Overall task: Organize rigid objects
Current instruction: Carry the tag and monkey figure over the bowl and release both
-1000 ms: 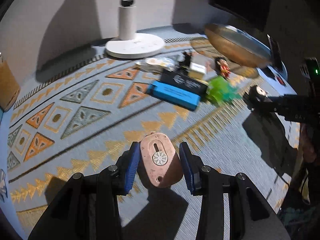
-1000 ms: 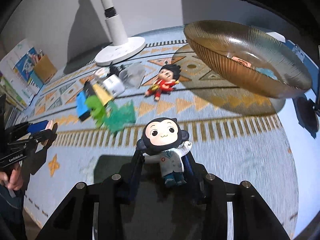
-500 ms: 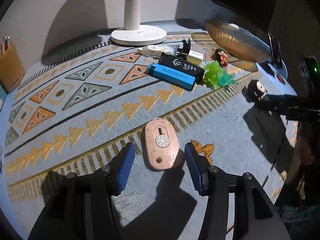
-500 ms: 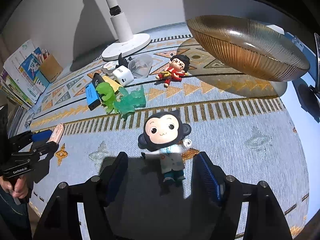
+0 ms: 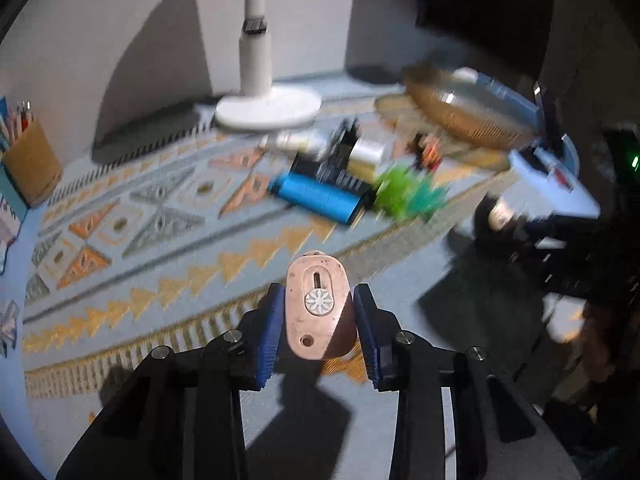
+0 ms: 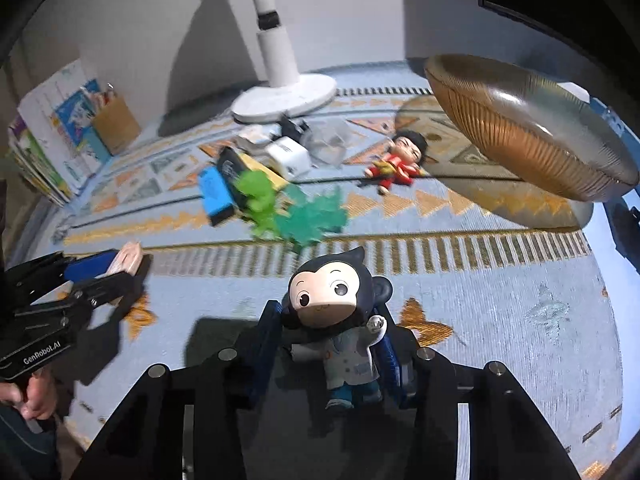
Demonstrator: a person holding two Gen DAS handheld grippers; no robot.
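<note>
A pink oval case with a white flower button (image 5: 316,308) sits between the blue pads of my left gripper (image 5: 319,298). The jaws are closing, the pads press on its sides, and it hangs just above the mat over its shadow. From the right wrist view that same left gripper (image 6: 108,272) holds the pink case (image 6: 128,262) at the left. My right gripper (image 6: 328,312) is closing on a monkey figurine in a white coat (image 6: 326,292), which tilts between the pads. The ribbed amber bowl (image 6: 528,132) stands at the right rear.
On the patterned blue mat (image 6: 500,280) lies a pile: a blue box (image 5: 316,196), green toys (image 5: 404,192), a white cube (image 6: 288,156) and a red figurine (image 6: 396,160). A white lamp base (image 5: 268,108) stands behind it. A pencil holder (image 5: 30,164) and books (image 6: 48,140) are at the left.
Half a second ago both grippers stood open around their objects resting on the mat. Both have closed on them since, and the pink case and the monkey have come up off the mat.
</note>
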